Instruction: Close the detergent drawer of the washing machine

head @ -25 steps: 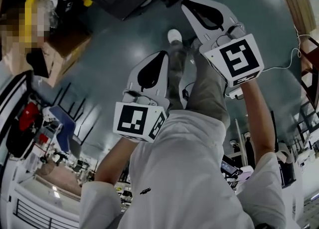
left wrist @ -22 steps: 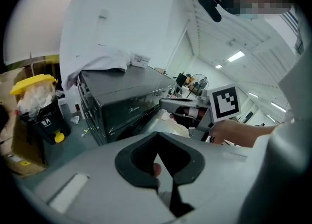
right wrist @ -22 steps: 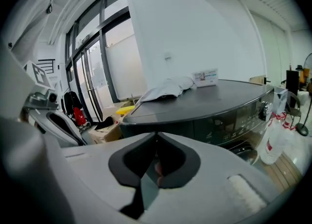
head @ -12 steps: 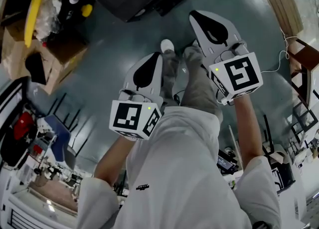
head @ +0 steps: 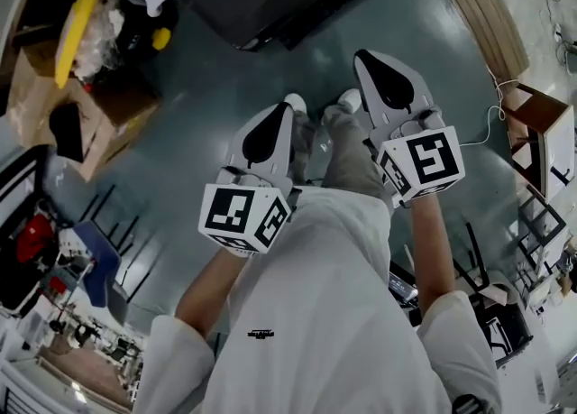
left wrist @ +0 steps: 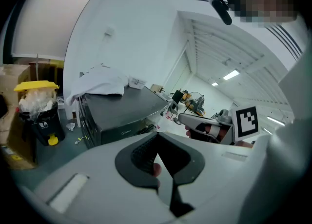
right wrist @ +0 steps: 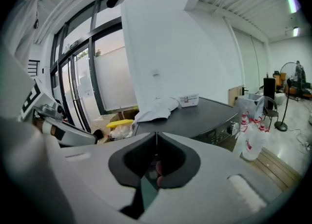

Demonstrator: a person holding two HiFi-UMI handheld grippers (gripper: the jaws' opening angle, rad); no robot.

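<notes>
Grey washing machine [left wrist: 122, 105] well beyond left gripper's [left wrist: 157, 136] fingers [left wrist: 87, 181].

Left gripper [left wrist: 157, 134] closed in front of a dark grey, box-shaped washing machine [left wrist: 122, 108]
The white jaws with dark pads meet at their tips with nothing between them. A crumpled white cloth [left wrist: 100, 82] lies on the machine's top, a yellow-lidded black bin [left wrist: 38, 113] stands at its left, and the right gripper [left wrist: 183, 119] shows at the picture's right.

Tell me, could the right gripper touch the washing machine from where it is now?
Probably not from here. The right gripper, shut and empty, hangs well short of the washing machine, with open floor between them. Nothing seems to block the way.
</notes>
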